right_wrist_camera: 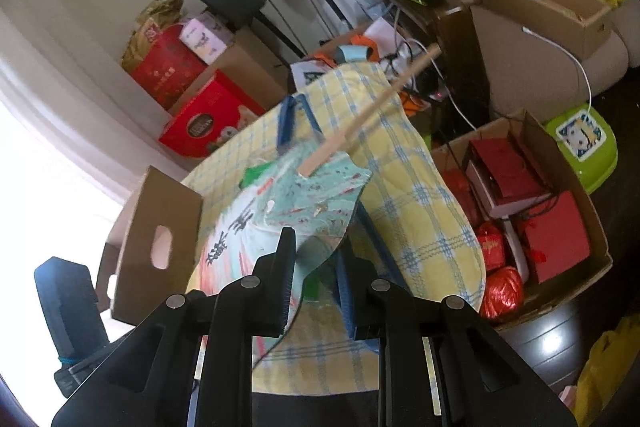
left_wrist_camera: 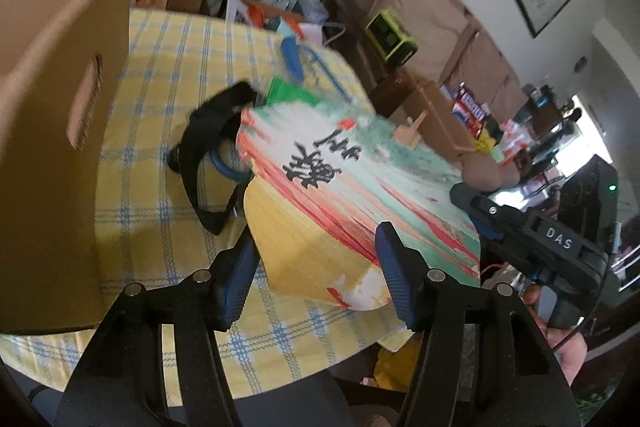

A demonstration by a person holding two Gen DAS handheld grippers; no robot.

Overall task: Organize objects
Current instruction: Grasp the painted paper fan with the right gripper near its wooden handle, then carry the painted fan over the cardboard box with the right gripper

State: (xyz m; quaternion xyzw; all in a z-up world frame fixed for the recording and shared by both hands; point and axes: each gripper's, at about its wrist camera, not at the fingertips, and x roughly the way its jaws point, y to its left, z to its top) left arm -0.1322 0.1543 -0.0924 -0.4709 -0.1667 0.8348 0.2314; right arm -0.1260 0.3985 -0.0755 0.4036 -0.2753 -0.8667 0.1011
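A paper hand fan (left_wrist_camera: 320,187) painted in green and red with black characters hangs tilted over the yellow checked table (left_wrist_camera: 168,67). My left gripper (left_wrist_camera: 316,279) has its blue pads against the two sides of the fan's yellow lower lobe, which bows between them. My right gripper (right_wrist_camera: 316,275) is shut on another edge of the fan (right_wrist_camera: 304,203), and the wooden handle (right_wrist_camera: 372,111) points away to the upper right. A hand (left_wrist_camera: 560,339) holds the right gripper's black body (left_wrist_camera: 532,227) at the right of the left wrist view.
An open cardboard box (left_wrist_camera: 60,107) with a hand slot stands on the table's left. A black clamp-like tool (left_wrist_camera: 204,155), a blue clip (left_wrist_camera: 292,57) and a green item (left_wrist_camera: 288,91) lie on the cloth. Boxes of red packages (right_wrist_camera: 532,219) sit on the floor beyond the table edge.
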